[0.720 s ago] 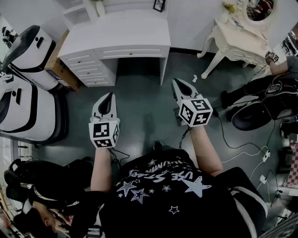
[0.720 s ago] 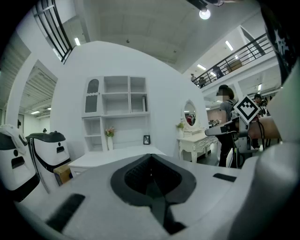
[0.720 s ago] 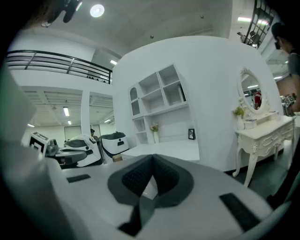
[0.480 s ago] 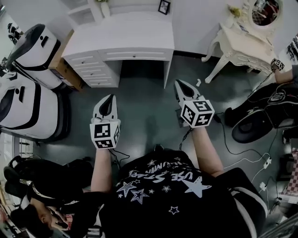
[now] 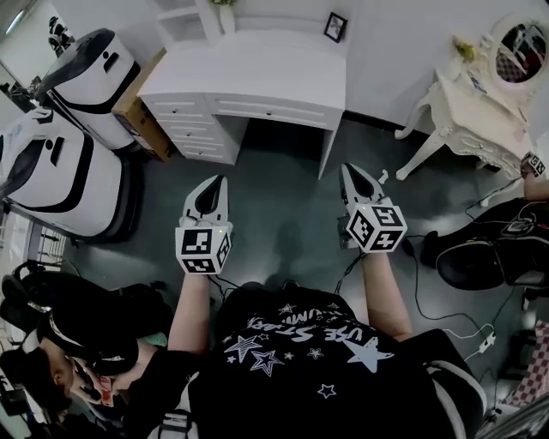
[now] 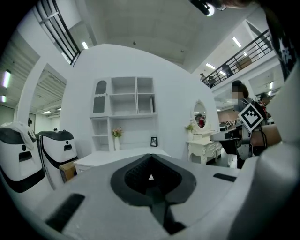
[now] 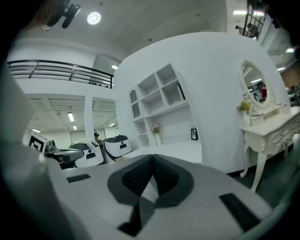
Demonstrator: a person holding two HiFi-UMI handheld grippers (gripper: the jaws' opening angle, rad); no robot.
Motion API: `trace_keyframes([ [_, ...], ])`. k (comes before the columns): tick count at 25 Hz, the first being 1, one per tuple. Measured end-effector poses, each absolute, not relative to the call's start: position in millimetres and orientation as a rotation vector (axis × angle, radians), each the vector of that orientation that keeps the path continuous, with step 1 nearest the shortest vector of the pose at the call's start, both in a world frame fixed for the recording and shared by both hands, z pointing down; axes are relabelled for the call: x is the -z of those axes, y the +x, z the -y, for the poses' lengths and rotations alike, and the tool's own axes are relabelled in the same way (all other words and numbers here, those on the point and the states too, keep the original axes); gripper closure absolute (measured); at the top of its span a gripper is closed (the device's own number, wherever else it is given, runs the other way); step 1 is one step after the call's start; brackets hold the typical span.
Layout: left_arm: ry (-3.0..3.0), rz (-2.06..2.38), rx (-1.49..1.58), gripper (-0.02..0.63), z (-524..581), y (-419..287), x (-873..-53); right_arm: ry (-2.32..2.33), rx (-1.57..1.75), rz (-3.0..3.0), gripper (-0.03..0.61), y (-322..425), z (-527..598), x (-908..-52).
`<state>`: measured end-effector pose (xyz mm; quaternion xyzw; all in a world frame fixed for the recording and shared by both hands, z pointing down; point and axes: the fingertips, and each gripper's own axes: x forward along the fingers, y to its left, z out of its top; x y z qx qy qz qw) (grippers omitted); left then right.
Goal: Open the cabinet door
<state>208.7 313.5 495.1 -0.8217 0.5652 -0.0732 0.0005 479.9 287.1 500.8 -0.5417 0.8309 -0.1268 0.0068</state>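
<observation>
The person stands on the dark floor (image 5: 274, 219) facing a white desk (image 5: 257, 69) against the far wall, with both grippers held out in front, roughly level and well apart from each other. The left gripper (image 5: 214, 184) has its jaws pressed together at the tips with nothing between them, and its own view shows the dark pads (image 6: 136, 171) meeting at a point. The right gripper (image 5: 352, 174) is the same, with its jaws closed tip to tip and empty. Neither one touches any furniture. The white cabinet (image 6: 124, 101) rises on the far wall behind the desk. Most of it is open shelves, and an arched door (image 6: 100, 97) closes its upper left compartment, well beyond both grippers. A small picture frame (image 5: 335, 26) stands at the far right of the desk top, and a stack of drawers (image 5: 193, 129) fills the desk's left side. Two white and black machines (image 5: 51, 171) stand to the left, and a cream vanity table (image 5: 476, 103) with an oval mirror (image 5: 523, 39) stands to the right. Cables (image 5: 446, 300) trail over the floor on the near right.
</observation>
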Motion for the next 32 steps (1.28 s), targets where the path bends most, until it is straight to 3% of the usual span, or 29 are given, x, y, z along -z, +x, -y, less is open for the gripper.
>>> trace_keyframes([
  [5, -2.453, -1.87, 0.202, 0.603, -299.6, 189.6, -476.0, -1.643, 0.455, -2.638, 0.572, 469.1, -270.6, -511.4],
  [6, -2.438, -1.875, 0.185, 0.564, -295.6, 185.4, -471.2, -1.636, 0.452, -2.65, 0.572, 465.2, -265.6, -512.0],
  [7, -2.429, -1.877, 0.165, 0.457, -291.2, 181.4, -467.1, -1.631, 0.449, -2.659, 0.572, 461.5, -259.9, -511.9],
  [10, -2.39, -1.896, 0.096, 0.373, -276.2, 166.1, -459.1, -1.623, 0.436, -2.677, 0.572, 451.8, -240.8, -509.9],
  [14, -2.355, -1.95, 0.03, 0.184, -241.4, 137.9, -464.0, -1.634, 0.412, -2.7, 0.572, 439.5, -208.9, -511.5],
  [19, -2.379, -1.998, 0.043, 0.143, -174.3, 97.4, -480.8, -1.675, 0.414, -2.72, 0.572, 416.2, -149.2, -519.9],
  [32, -2.311, -2.06, -0.017, 0.14, -33.1, -43.6, -464.1, -1.599, 0.324, -2.788, 0.572, 261.8, 36.1, -483.1],
])
